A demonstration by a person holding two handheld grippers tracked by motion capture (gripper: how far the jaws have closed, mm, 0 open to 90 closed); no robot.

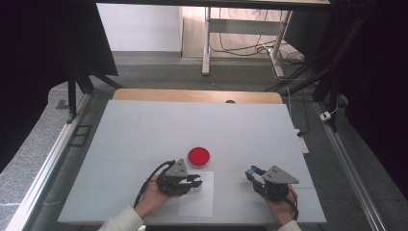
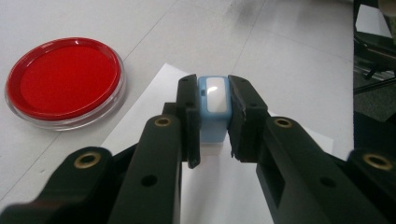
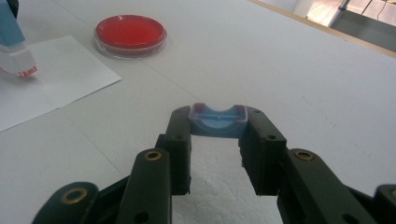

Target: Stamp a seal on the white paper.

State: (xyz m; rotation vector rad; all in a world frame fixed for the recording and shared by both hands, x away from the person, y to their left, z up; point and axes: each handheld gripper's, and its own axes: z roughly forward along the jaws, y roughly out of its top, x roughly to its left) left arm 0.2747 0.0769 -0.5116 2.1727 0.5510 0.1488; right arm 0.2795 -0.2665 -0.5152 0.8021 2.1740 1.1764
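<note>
Ahead, wide bare table [image 1: 144, 125] lies open toward the far edge. Left gripper [image 2: 214, 102] is clamped on a blue stamp [image 2: 213, 100] over the paper [image 1: 199, 197], near the table's front edge; the stamp's long axis points down, and in the right gripper view its face [image 3: 25, 71] nears the sheet. Beside it sits the red ink pad [image 1: 198, 156]. Right gripper [image 3: 218, 122] pinches the blue cap [image 3: 218, 122], hollow upward, well apart, its underside hidden.

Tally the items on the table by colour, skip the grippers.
Red: 1, ink pad dish
Blue: 2, stamp in the left hand-held gripper, stamp cap in the right hand-held gripper
White: 1, paper sheet
Total: 4
</note>
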